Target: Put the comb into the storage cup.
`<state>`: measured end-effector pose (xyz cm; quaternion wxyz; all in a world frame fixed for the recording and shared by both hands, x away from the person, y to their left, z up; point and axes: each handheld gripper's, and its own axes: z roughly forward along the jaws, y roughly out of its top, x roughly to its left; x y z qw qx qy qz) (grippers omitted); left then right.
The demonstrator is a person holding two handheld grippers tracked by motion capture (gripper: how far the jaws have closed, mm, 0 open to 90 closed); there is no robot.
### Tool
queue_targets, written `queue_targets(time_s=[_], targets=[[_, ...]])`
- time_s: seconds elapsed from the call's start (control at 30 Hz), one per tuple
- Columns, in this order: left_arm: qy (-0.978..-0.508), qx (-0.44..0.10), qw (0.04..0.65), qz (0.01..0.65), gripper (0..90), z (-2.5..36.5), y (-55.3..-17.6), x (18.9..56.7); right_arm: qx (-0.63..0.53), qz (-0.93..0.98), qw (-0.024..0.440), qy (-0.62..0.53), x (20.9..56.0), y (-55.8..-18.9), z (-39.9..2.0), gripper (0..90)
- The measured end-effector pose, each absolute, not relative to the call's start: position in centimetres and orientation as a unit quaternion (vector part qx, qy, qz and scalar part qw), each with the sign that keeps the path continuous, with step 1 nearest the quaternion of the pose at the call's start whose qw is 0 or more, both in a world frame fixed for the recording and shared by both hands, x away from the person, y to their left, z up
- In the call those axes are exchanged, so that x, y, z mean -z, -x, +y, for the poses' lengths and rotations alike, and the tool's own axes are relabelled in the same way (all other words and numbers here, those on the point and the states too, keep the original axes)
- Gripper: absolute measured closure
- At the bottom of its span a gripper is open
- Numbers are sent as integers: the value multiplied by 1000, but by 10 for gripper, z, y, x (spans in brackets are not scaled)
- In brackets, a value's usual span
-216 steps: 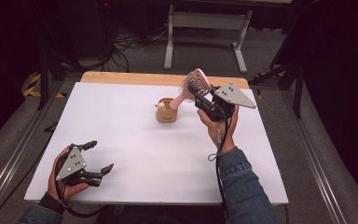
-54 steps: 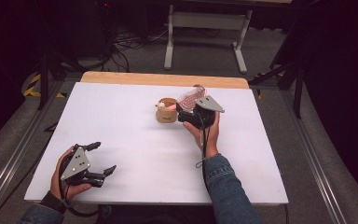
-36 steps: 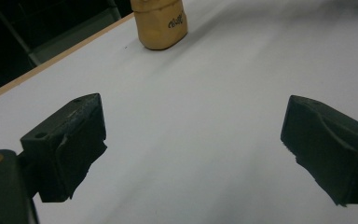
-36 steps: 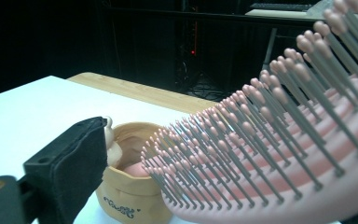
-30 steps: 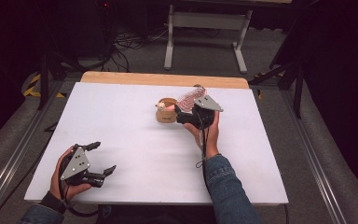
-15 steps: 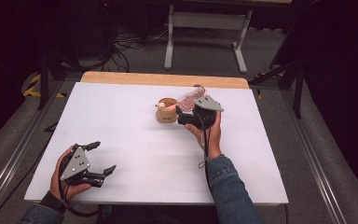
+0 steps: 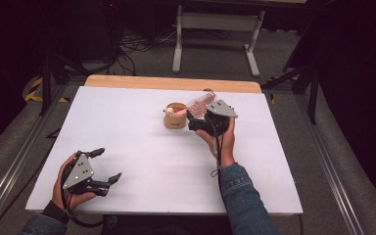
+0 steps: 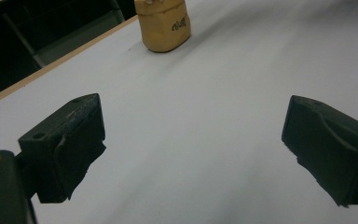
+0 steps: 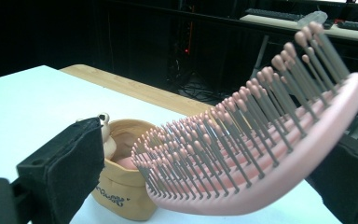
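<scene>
Resting at about 7 o'clock on the white table point(image 7: 142, 147), the left gripper point(image 7: 108, 167) sits idle in the person's left hand point(image 7: 68, 193), jaws spread wide with nothing between them; the left gripper view confirms bare table between the two black pads. From there the tan pouch point(image 8: 164, 24) lies far off, toward 12 o'clock in that view.

Moving right: the tan pouch point(image 7: 176, 116) stands upright just past table centre, toward 1 o'clock, mouth open, with a pale pink end poking into it. Looks like soft fabric or paper, light, likely to tip or slide if pushed sideways; nothing steadies it.

Right again: the right gripper point(image 7: 196, 122) sits just beside the pouch at its 3 o'clock, held by the right hand point(image 7: 223, 139). It carries the pink hairbrush point(image 7: 199, 103). In the right gripper view the hairbrush point(image 9: 261, 154) runs between the pads, bristles up and toward the camera, head rising to 2 o'clock, lower end dipping into the pouch point(image 9: 121, 186). The jaws stand either side of the brush body; they appear to clamp it, though the contact itself is hidden.

Handling judgement: brush is stiff plastic, light, smooth-backed so possibly slippery; bristles flex, so poor grip surface. Best hold is across the solid edges of the body or handle, not the bristles. Lowering it should be straight down, since the pouch gives way easily.
</scene>
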<state>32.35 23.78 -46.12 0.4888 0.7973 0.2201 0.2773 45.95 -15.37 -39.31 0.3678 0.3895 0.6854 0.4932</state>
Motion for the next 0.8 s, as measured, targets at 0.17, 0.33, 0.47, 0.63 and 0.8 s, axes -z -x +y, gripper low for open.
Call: queue_targets(time_s=[0.17,0.33,0.47,0.63,0.8], targets=[[-797,-278,489,221,71,238,-324,461,-495,684,371,-387,390,-458,-155,46],[-797,-277,490,221,69,238,-324,461,-495,681,380,-384,387,-455,-158,52],[-797,-276,490,221,69,238,-324,461,-494,682,379,-384,385,-455,-160,53],[-797,-277,490,221,69,238,-324,461,-496,681,379,-383,384,-454,-162,51],[-796,-278,490,221,67,238,-323,461,-499,680,382,-379,381,-451,-163,52]])
